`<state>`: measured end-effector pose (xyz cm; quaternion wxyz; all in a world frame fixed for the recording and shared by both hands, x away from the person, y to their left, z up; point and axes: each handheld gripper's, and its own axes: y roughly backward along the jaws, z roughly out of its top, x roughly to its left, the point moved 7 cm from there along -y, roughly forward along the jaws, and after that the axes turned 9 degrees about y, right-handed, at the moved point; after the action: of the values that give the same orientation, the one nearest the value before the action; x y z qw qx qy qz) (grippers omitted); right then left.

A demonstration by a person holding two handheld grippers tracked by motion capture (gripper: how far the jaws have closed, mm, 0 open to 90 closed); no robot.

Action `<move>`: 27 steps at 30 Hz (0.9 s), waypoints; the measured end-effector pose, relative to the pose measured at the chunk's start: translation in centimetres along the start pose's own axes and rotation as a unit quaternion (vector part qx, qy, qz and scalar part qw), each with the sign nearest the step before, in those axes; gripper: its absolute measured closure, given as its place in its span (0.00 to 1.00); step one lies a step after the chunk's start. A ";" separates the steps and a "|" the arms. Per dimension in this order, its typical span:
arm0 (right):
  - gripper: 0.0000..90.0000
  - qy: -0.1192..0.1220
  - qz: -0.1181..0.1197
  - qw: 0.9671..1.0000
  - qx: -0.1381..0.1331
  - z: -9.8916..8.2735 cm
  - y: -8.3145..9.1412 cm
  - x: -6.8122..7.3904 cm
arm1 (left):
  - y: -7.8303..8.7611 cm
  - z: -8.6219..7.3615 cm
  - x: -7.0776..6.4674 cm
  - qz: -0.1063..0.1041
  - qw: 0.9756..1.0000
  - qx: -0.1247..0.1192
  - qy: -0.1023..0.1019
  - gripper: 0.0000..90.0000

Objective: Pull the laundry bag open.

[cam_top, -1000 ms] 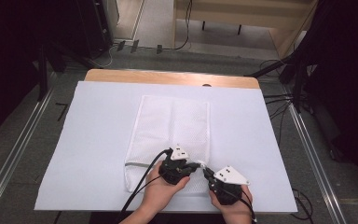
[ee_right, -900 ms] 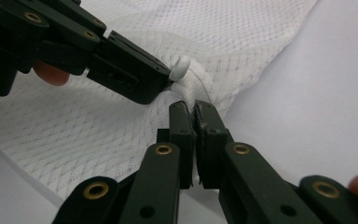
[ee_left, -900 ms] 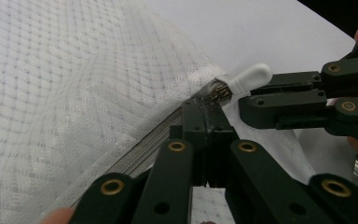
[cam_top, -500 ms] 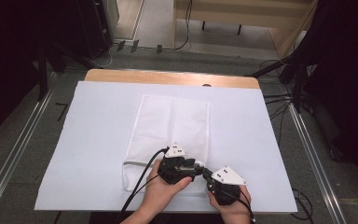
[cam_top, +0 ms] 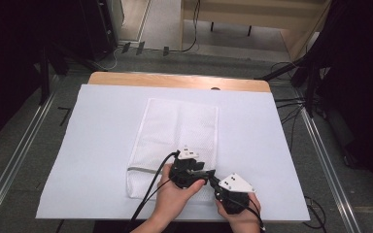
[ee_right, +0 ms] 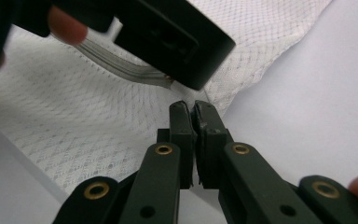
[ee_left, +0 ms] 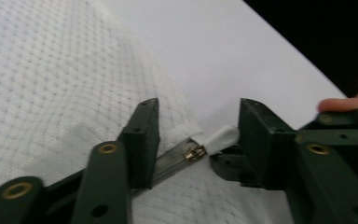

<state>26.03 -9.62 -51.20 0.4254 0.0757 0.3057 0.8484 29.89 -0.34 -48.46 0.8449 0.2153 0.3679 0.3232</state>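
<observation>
- Since the earlier frames, we find the left gripper shifted slightly toward the lower centre of the high view, and its jaws have just been opening: they now stand apart, astride the zipper end of the mesh bag without pressing on it.
- In the left gripper view, the white zipper pull and its brass slider lie in the gap between the two jaws, at lower centre of the frame; neither pad touches them.
- We note the right gripper with its jaws together, apparently pinching the bag's edge or the pull's tip at mid-frame of its own view; we cannot tell which.
- We judge that the left gripper has let go to re-seat itself on the pull, while the right one anchors the bag's corner. The zipper work is at an early stage.
- We record the bag lying flat at the centre of the high view, its near right corner under both grippers.
- Materials: the bag is a soft white netting with a fine diamond weave, rectangular, with a grey zipper tape along the near edge; it rests on a smooth white sheet over a wooden table.
</observation>
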 end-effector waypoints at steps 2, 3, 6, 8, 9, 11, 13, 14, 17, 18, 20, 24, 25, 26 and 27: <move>0.98 0.001 -0.002 1.000 0.001 0.0 0.0 0.0 | 0.4 0.1 0.0 -0.013 1.000 0.001 0.001 0.63; 0.98 0.001 -0.002 1.000 0.001 0.0 0.0 0.0 | 0.6 0.1 0.0 -0.022 1.000 0.003 0.004 0.63; 0.98 -0.002 -0.007 1.000 -0.001 0.1 0.0 -0.2 | 1.1 0.0 0.2 -0.044 0.999 0.010 0.015 0.69; 0.98 -0.004 -0.008 1.000 0.001 0.0 0.1 -0.2 | 1.1 -0.3 0.3 -0.056 0.998 0.017 0.022 0.74; 0.98 -0.004 -0.008 1.000 0.001 0.0 0.1 -0.2 | 1.1 -0.3 0.3 -0.056 0.998 0.017 0.022 0.76; 0.98 -0.005 -0.009 1.000 0.003 0.0 0.0 -0.3 | 1.2 -0.5 0.3 -0.063 0.997 0.020 0.025 0.79; 0.98 -0.005 -0.010 1.000 0.004 -0.1 0.0 -0.3 | 1.3 -0.6 0.4 -0.064 0.997 0.017 0.029 0.85; 0.98 -0.005 -0.010 1.000 0.004 0.0 0.0 -0.3 | 1.4 -0.5 0.5 -0.067 0.997 0.018 0.030 0.86; 0.98 -0.010 -0.011 1.000 0.003 -0.1 0.0 -0.4 | 1.4 -0.5 1.0 -0.064 0.997 0.026 0.030 0.88; 0.98 -0.013 -0.011 1.000 0.003 -0.1 0.0 -0.5 | 1.4 -0.5 1.2 -0.064 0.997 0.029 0.031 0.89; 0.98 -0.020 -0.006 1.000 -0.005 0.0 0.1 -0.6 | 1.5 -0.6 1.6 -0.066 0.997 0.032 0.032 0.91; 0.98 -0.020 -0.007 1.000 -0.004 0.0 0.2 -0.6 | 1.2 -0.8 1.8 -0.072 0.996 0.038 0.036 0.93; 0.98 -0.019 -0.008 1.000 -0.003 0.0 0.1 -0.6 | 1.2 -0.8 1.8 -0.074 0.996 0.039 0.036 0.93; 0.98 -0.020 -0.008 1.000 -0.002 0.0 0.1 -0.6 | 1.1 -0.9 1.8 -0.074 0.996 0.040 0.036 0.93; 0.98 -0.022 -0.007 1.000 -0.003 0.0 0.1 -0.6 | 1.0 -0.9 1.7 -0.074 0.996 0.041 0.037 0.93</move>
<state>26.34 -10.13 -51.09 0.4380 0.0904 0.2942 0.8446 29.71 1.70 -49.29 0.8427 0.2100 0.4266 0.2524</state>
